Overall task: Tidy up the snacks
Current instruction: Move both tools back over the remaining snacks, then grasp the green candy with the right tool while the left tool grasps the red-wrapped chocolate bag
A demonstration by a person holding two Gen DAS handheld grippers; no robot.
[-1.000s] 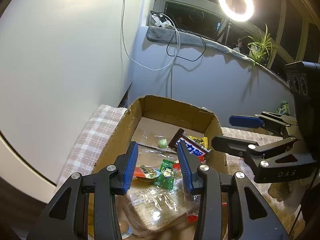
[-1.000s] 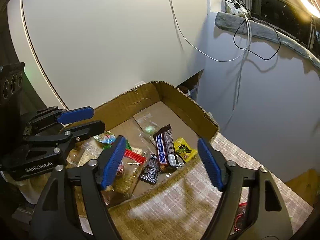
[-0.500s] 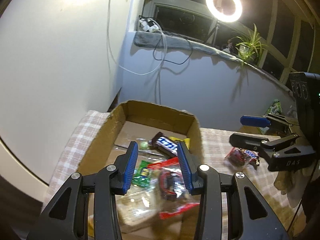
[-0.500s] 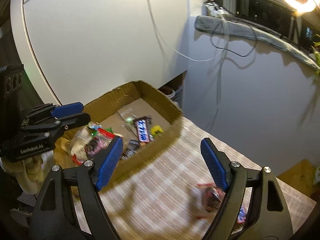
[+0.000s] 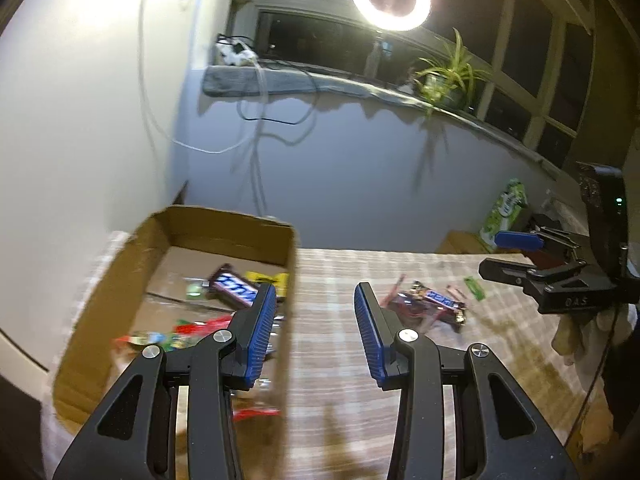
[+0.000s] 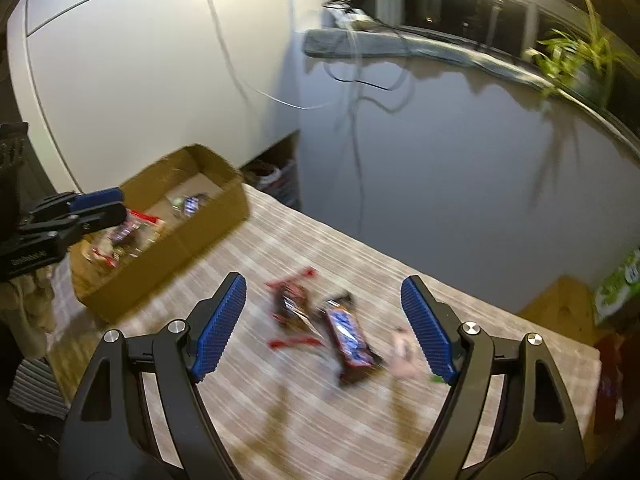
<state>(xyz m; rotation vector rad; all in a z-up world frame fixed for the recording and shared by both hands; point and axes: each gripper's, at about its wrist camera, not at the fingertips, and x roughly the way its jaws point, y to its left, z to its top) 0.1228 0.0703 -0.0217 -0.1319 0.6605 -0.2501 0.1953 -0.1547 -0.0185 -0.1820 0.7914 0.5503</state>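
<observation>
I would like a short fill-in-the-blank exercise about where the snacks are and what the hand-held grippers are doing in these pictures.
1. The cardboard box holding snacks stands on a checked ____.
2. The chocolate bar outside the box has a dark wrapper with a ____ label.
3. Between the fingers of the right hand-held gripper nothing is gripped; its jaws are ____.
4. The left hand-held gripper holds ____.

Missing words: tablecloth; blue; open; nothing

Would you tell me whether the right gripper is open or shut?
Open: the right gripper has its blue pads wide apart and empty, with the snack bar lying on the tablecloth beyond them.
</observation>
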